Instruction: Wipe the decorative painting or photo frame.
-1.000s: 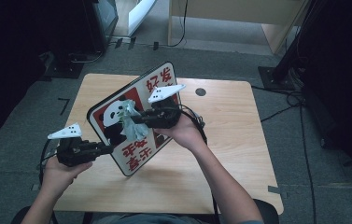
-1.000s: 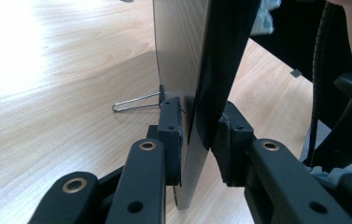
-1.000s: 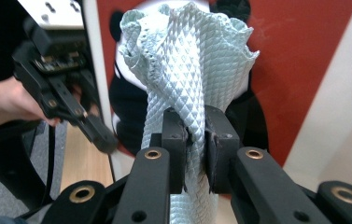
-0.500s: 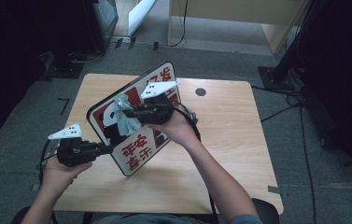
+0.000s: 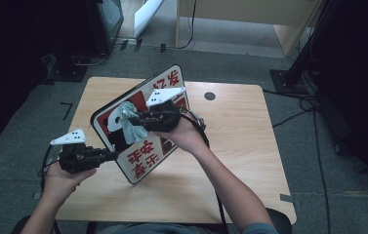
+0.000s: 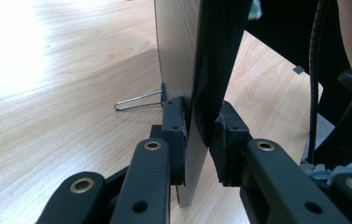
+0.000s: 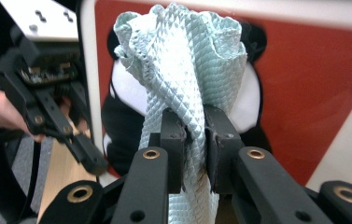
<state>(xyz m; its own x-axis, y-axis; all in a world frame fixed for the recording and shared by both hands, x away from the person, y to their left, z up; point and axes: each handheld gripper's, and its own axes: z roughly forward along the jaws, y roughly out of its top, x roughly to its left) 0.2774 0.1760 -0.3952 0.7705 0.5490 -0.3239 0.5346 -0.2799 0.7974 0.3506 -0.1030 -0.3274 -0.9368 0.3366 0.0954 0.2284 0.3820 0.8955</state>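
Two grippers are working one sign (image 5: 137, 129) here, and it's a flat rectangular board with rounded corners, white border, red face, a black-and-white cartoon figure and red characters along the white strips. It's standing tilted up off the wooden table (image 5: 240, 146), face toward the person, with its long axis running diagonally from the near-left corner up to the far-right one. The left gripper (image 5: 111, 155) is clamping the sign's near edge, pads pressing on both faces of the board, and in the left gripper view (image 6: 197, 140) a thin wire stand (image 6: 138, 100) is poking out of the plain back. The right gripper (image 5: 132, 118) is pinching one pale teal cloth (image 5: 132, 127), waffle-textured and bunched up, and it's lying against the figure on the sign's face. In the right gripper view (image 7: 194, 140) the cloth (image 7: 183, 60) is fanning out above the jaws.
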